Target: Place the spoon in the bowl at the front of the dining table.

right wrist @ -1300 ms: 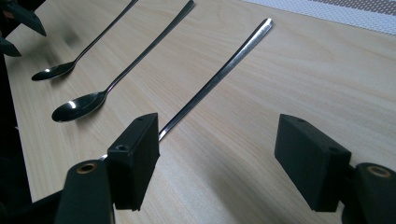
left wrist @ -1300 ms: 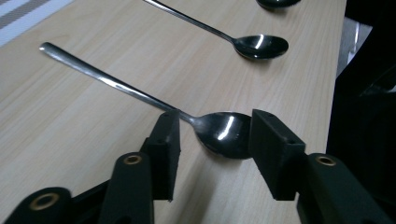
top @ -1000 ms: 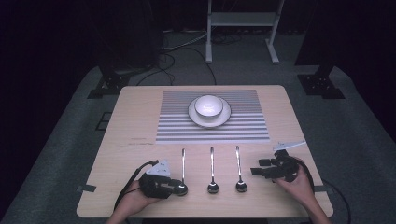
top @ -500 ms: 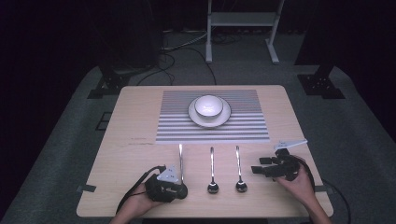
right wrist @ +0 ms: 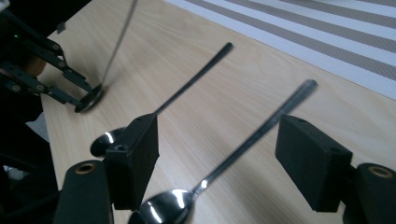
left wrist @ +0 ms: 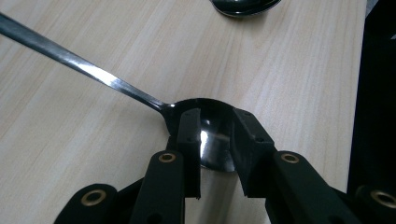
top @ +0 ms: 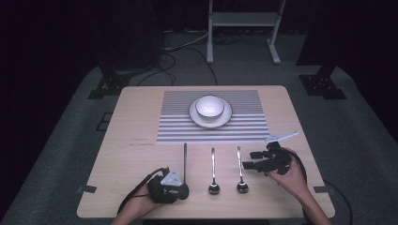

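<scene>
While the left gripper (left wrist: 215, 140) sits clamped on the bowl end of the left spoon (top: 184, 161) at the table's (top: 131, 126) near edge, the right gripper (right wrist: 219, 158) hangs open above the right spoon (right wrist: 243, 144); looks like the pick-up stage; next it needs a clean lift without slipping.

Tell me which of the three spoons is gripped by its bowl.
The leftmost spoon, the longest of the row: the left gripper is shut on its bowl. The middle spoon and right spoon lie free on the table.

Left steel spoon (top: 184, 165): flat on table, bowl nearest person.
</scene>
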A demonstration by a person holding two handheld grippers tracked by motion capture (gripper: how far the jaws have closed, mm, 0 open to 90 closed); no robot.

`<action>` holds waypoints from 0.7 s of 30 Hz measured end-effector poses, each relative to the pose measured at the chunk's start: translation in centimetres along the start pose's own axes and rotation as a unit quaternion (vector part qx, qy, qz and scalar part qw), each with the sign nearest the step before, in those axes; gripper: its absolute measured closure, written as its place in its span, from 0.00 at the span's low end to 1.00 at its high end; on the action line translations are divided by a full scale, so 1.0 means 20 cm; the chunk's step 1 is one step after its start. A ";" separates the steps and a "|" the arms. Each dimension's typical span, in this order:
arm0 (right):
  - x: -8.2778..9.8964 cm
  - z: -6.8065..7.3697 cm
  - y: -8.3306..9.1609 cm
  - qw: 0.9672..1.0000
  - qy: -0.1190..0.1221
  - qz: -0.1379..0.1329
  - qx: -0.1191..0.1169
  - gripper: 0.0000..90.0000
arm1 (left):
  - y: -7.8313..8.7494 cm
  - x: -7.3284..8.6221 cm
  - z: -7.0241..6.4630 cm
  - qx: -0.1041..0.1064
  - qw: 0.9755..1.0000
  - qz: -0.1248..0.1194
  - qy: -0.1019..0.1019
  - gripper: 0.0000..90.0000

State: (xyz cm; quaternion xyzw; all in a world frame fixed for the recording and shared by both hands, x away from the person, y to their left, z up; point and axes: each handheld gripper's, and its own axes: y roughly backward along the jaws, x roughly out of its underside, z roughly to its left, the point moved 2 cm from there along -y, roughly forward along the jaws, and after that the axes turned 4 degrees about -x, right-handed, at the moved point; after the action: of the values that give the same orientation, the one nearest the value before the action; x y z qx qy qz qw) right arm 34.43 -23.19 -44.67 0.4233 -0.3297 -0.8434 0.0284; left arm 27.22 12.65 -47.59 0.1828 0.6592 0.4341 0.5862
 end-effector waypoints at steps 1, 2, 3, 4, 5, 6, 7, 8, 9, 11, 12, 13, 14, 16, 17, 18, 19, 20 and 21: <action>-0.01 0.01 -0.01 1.000 0.001 0.003 -0.004 0.32 | 0.00 0.00 0.00 0.000 1.000 -0.001 0.000 0.81; -0.02 0.01 -0.02 1.000 0.005 0.006 -0.006 0.32 | 0.00 0.00 0.00 -0.001 1.000 -0.001 -0.002 0.81; -0.04 0.02 -0.04 1.000 0.005 0.009 -0.008 0.32 | 0.00 0.00 0.00 -0.002 1.000 -0.001 -0.003 0.81; -0.05 0.03 -0.05 1.000 0.008 0.010 -0.010 0.32 | 0.00 0.00 0.00 -0.003 1.000 0.000 -0.004 0.81; -0.06 0.03 -0.06 1.000 0.011 0.012 -0.013 0.32 | 0.00 0.00 0.00 -0.004 1.000 0.000 -0.004 0.81; -0.07 0.04 -0.07 1.000 0.012 0.014 -0.015 0.32 | 0.00 0.00 0.00 -0.004 1.000 -0.001 -0.004 0.81; -0.09 0.05 -0.08 1.000 0.014 0.018 -0.017 0.32 | 0.00 0.00 0.00 -0.005 1.000 -0.001 -0.004 0.81; -0.10 0.05 -0.09 0.999 0.019 0.020 -0.019 0.32 | 0.00 0.00 0.00 -0.005 1.000 -0.001 -0.004 0.81; -0.11 0.06 -0.10 0.999 0.019 0.022 -0.020 0.32 | 0.00 0.00 0.00 -0.006 1.000 -0.004 -0.002 0.81; -0.14 0.08 -0.12 0.999 0.025 0.027 -0.023 0.32 | -0.01 -0.01 -0.01 -0.007 1.000 -0.004 -0.003 0.81; -0.15 0.09 -0.13 0.999 0.027 0.030 -0.026 0.32 | -0.01 -0.01 0.00 -0.007 1.000 -0.003 -0.004 0.81; -0.17 0.09 -0.14 0.999 0.030 0.032 -0.029 0.32 | -0.01 -0.01 0.00 -0.007 1.000 -0.003 -0.004 0.81; -0.18 0.10 -0.15 0.998 0.032 0.037 -0.030 0.32 | -0.01 -0.01 0.00 -0.007 1.000 -0.004 -0.005 0.81; -0.21 0.12 -0.18 0.998 0.038 0.040 -0.032 0.32 | -0.01 -0.01 0.00 -0.007 1.000 -0.003 -0.006 0.81; -0.23 0.12 -0.19 0.998 0.039 0.042 -0.036 0.32 | -0.01 -0.01 0.00 -0.007 1.000 -0.004 -0.007 0.81; -0.24 0.13 -0.20 0.998 0.040 0.044 -0.035 0.32 | -0.01 -0.01 0.00 -0.007 1.000 -0.003 -0.008 0.81; -0.25 0.13 -0.21 0.998 0.041 0.045 -0.035 0.32 | -0.01 -0.01 0.00 -0.007 1.000 -0.003 -0.009 0.81; -0.26 0.13 -0.21 0.997 0.041 0.046 -0.037 0.32 | -0.01 -0.01 0.00 -0.006 1.000 -0.003 -0.009 0.81; -0.27 0.13 -0.22 0.997 0.039 0.049 -0.038 0.32 | -0.01 -0.01 0.00 -0.006 1.000 -0.004 -0.009 0.81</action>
State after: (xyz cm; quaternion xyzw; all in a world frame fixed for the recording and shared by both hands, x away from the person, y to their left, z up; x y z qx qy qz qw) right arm 36.99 -16.55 -42.39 0.4383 -0.3167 -0.8354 0.0982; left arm 27.36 12.47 -47.64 0.1811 0.6519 0.4341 0.5948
